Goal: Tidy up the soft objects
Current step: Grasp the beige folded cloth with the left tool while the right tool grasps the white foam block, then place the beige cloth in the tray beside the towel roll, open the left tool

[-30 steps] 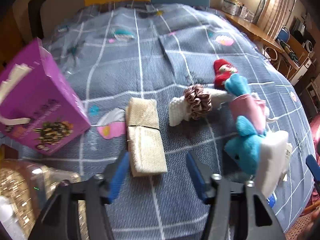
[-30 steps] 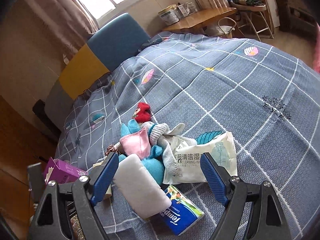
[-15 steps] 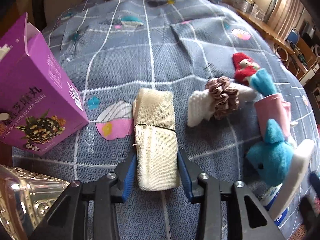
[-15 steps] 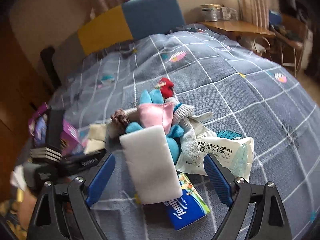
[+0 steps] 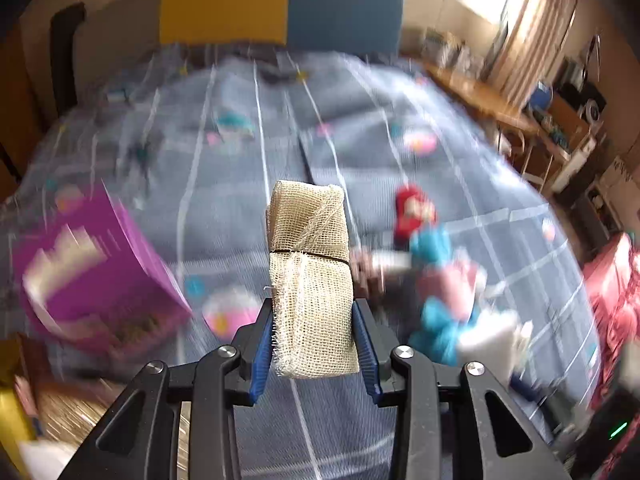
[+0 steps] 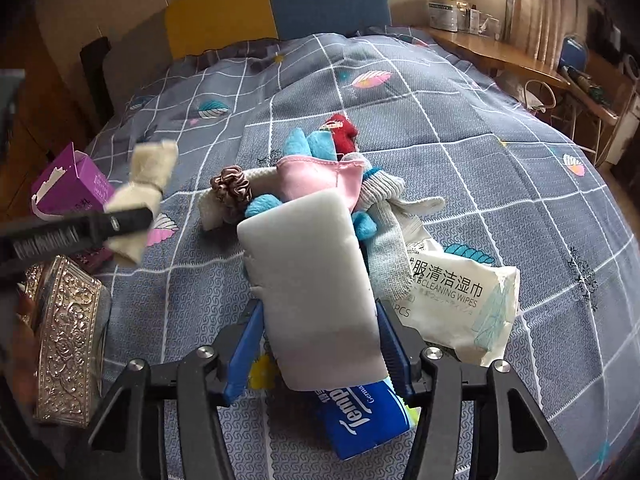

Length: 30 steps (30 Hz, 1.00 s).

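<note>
On a grey checked bedspread (image 6: 460, 168), the left gripper (image 5: 314, 344) pinches a folded roll of beige gauze (image 5: 310, 276) between its blue pads, the roll clear of the cover; the right wrist view shows the same bundle (image 6: 140, 196) aloft at about 9 o'clock of the pile. The right gripper (image 6: 320, 344) has just been closing its jaws, and their blue pads now stand against both sides of a white sponge block (image 6: 308, 284) that leans over the heap. Under the sponge's near end lies a blue tissue pack (image 6: 360, 416) reading "Tempo". At 3 o'clock of the sponge sits a white wipes packet (image 6: 460, 304) printed "CLEANING WIPES" with Chinese characters. Beyond the sponge, toward 12 o'clock, are a pink cloth (image 6: 320, 176), a blue plush toy (image 6: 308, 144), a red doll (image 6: 342, 132), a grey knit glove (image 6: 388, 240) and a brown scrunchie (image 6: 232, 188). At 9 o'clock stand a purple carton (image 6: 72, 188), its print unreadable, and an embossed silver box (image 6: 66, 340).
</note>
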Available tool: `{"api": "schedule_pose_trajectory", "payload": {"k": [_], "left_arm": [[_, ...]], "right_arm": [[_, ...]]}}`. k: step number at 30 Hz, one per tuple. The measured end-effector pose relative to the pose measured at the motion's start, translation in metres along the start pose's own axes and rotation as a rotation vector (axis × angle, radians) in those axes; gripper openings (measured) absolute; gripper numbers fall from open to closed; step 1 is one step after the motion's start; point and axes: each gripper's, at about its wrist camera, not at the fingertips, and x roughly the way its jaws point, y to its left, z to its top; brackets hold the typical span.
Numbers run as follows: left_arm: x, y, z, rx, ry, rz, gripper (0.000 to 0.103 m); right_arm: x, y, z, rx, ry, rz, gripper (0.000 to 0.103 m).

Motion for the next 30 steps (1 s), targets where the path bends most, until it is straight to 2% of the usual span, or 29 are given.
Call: {"api": "schedule_pose_trajectory", "payload": {"k": [5, 9, 12, 15, 20, 27, 30], "left_arm": [[-0.052, 0.060, 0.050, -0.083, -0.144, 0.084, 0.037], [-0.080, 0.132, 0.041, -0.184, -0.189, 0.159, 0.037], [-0.094, 0.178, 0.013, -0.247, -0.209, 0.191, 0.037], [-0.104, 0.220, -0.029, -0.317, -0.202, 0.203, 0.037], [-0.124, 0.278, -0.105, -0.446, -0.205, 0.208, 0.037], [-0.145, 0.322, -0.188, -0.563, -0.205, 0.234, 0.037], [-0.139, 0.331, -0.216, -0.598, -0.167, 0.229, 0.037]], "right_arm": [[-0.006, 0.009, 0.000, -0.033, -0.033, 0.019, 0.057], [-0.014, 0.019, -0.001, -0.078, -0.076, 0.039, 0.057], [-0.019, 0.029, -0.002, -0.122, -0.103, 0.079, 0.057], [-0.019, 0.043, -0.006, -0.183, -0.094, 0.115, 0.057], [-0.003, 0.067, -0.020, -0.280, 0.009, 0.177, 0.057], [0.022, 0.080, -0.036, -0.335, 0.136, 0.135, 0.057], [0.029, 0.077, -0.037, -0.322, 0.158, 0.123, 0.057]]}}
